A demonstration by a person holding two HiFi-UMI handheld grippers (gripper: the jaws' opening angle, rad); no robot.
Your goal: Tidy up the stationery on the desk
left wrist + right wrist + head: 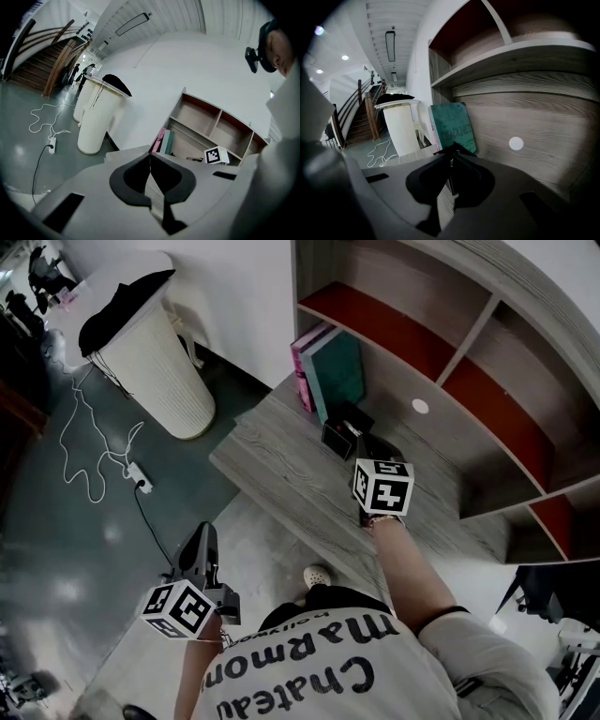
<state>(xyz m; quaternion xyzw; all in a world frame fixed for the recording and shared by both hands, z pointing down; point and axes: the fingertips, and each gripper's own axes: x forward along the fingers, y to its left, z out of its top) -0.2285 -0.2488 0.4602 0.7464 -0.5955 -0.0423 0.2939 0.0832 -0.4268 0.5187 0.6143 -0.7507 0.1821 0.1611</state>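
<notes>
Left gripper (201, 540) jaws closed, off desk (272, 474) edge | right gripper (364, 442) jaws pinch black holder (336, 435)

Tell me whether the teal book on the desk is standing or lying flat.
Standing. The teal book rests on its bottom edge on the desk, cover upright, right beside a pink book.

black lettering "Chateau Marmon", upside down and cut short by the frame edge, ran across the person's white T-shirt (375, 681) at six o'clock of the head view, dark title on the teal hardcover book (452, 126) was too blurred to read
</notes>
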